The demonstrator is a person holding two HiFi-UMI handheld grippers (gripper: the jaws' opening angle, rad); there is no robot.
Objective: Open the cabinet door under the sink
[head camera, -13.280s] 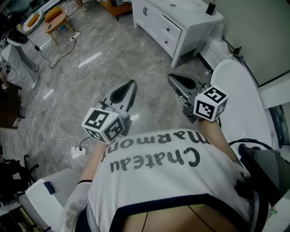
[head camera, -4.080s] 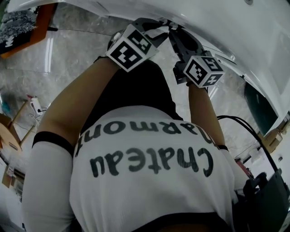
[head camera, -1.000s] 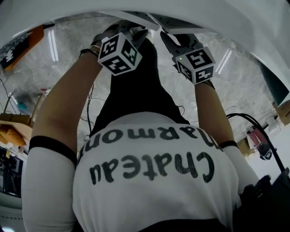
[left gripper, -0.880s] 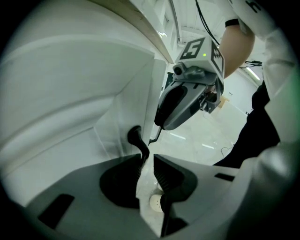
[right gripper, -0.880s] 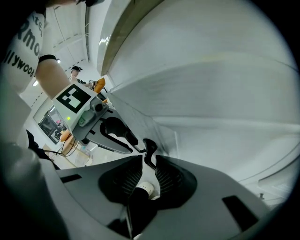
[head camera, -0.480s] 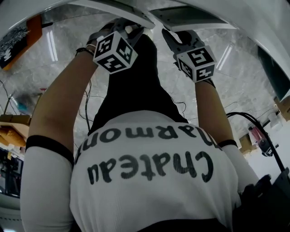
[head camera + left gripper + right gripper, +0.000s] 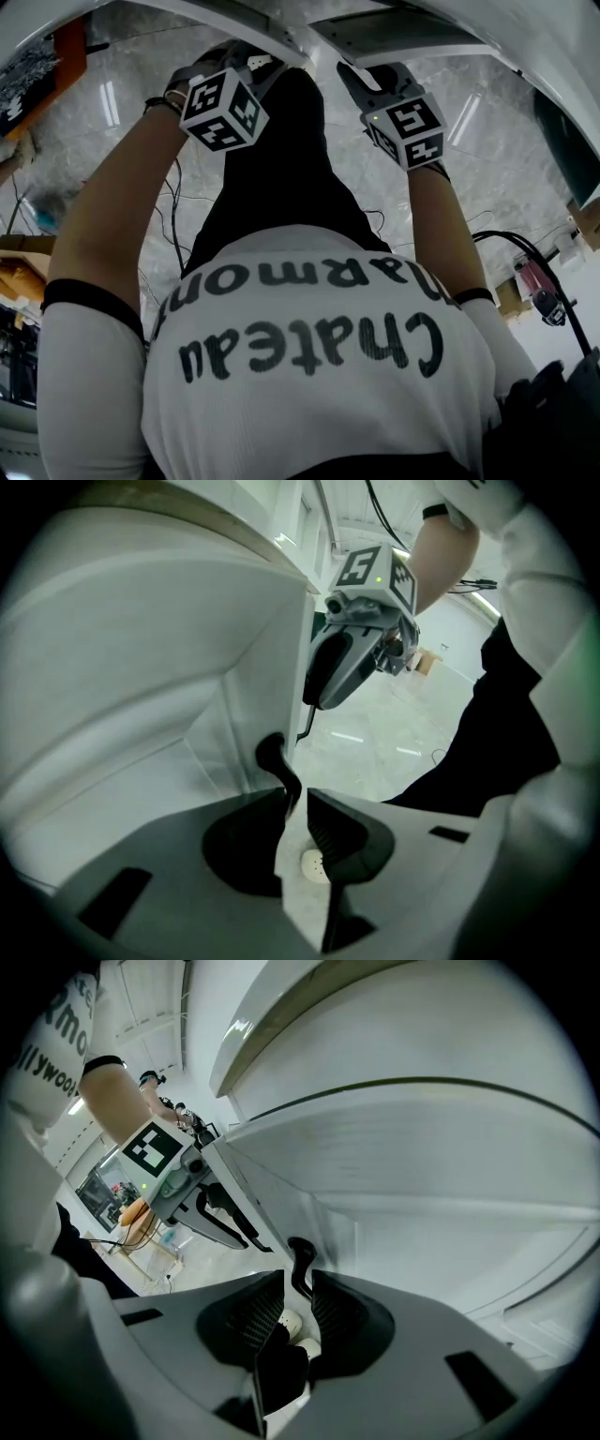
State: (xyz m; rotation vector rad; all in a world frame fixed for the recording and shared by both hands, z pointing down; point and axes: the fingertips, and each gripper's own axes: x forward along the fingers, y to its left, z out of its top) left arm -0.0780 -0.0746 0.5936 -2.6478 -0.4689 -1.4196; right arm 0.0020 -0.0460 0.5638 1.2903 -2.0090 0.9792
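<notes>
— What can go wrong here?
— My left gripper (image 7: pixel 295 808) is pinched narrow on the left handle (image 7: pixel 274 759), my right gripper (image 7: pixel 298 1302) on the right handle (image 7: pixel 300 1258), both on the cabinet doors (image 7: pixel 323 1215) under the sink (image 7: pixel 422 1035). The handles are thin, so a skewed pull could slide me off.
— Room?
— The doors swing towards my legs (image 7: pixel 281 159); the floor (image 7: pixel 487 159) lies open on either side

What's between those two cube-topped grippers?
In the head view, the person's black trousers show between the left gripper and right gripper, each clamping a cabinet door.
</notes>
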